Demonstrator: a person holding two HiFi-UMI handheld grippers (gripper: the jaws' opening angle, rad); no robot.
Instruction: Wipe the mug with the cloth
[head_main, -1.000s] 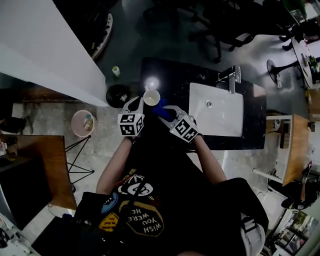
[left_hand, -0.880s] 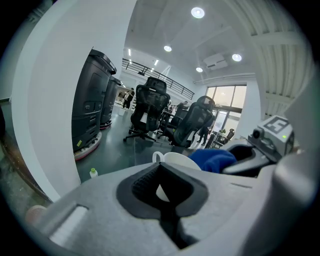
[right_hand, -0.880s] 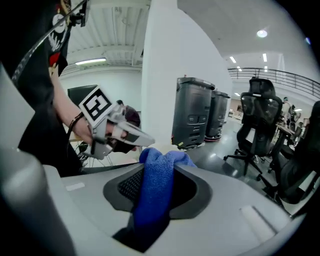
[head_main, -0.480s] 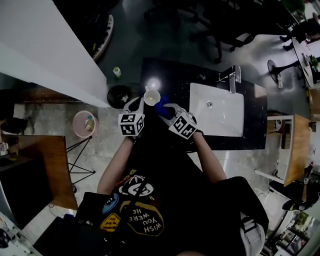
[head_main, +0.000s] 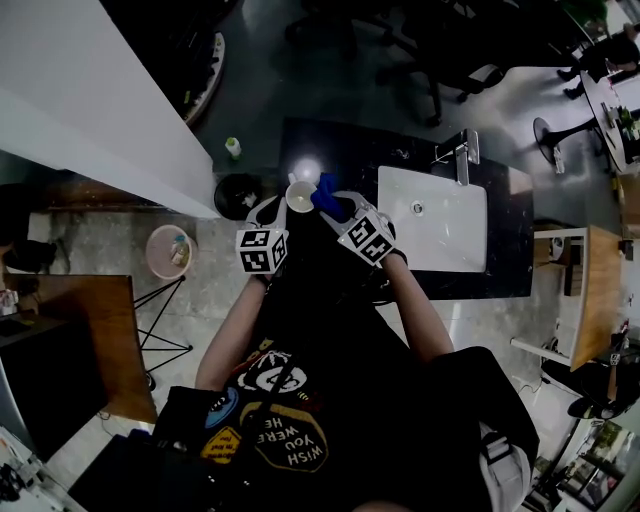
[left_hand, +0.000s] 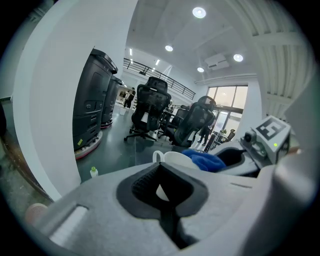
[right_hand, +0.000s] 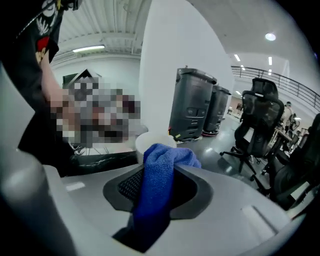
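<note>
A white mug (head_main: 302, 194) hangs over the near edge of the dark counter (head_main: 400, 160), with my left gripper (head_main: 286, 207) shut on its near wall. In the left gripper view the mug (left_hand: 172, 158) rises just beyond the jaws, its handle to the left. My right gripper (head_main: 336, 202) is shut on a blue cloth (head_main: 325, 188), which presses against the mug's right rim. In the right gripper view the cloth (right_hand: 160, 175) sticks up between the jaws and touches the mug (right_hand: 148, 142). The same cloth (left_hand: 205, 161) lies against the rim in the left gripper view.
A white sink basin (head_main: 432, 218) with a faucet (head_main: 462, 155) is set into the counter to the right. On the floor to the left are a black bin (head_main: 235, 190), a pink bucket (head_main: 165, 250) and a small green-capped bottle (head_main: 232, 145). Office chairs stand beyond the counter.
My right gripper has carried the blue cloth away from me, from beside the mug's near right side up to its far right rim. The left gripper and mug have stayed put.
</note>
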